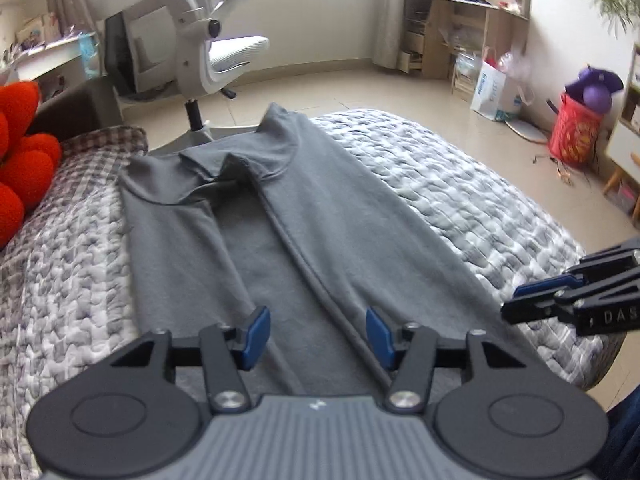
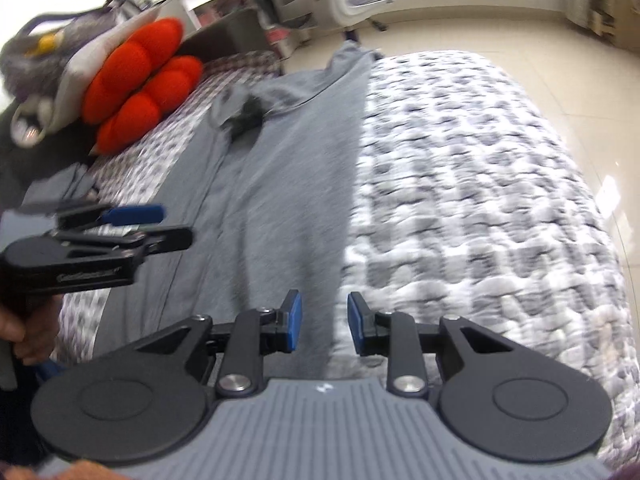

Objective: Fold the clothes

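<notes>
Both tongs level – gaping over shirt

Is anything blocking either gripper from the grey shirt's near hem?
Nothing visible. The left gripper and right gripper are both open over the grey shirt, with only fabric and bedspread below.

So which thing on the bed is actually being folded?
Look at the bed with the grey-and-white quilt. Lying lengthwise down its middle is the grey shirt, both sides folded inward. It is plain and flat, unlike the puffy red cushion beside it.
</notes>
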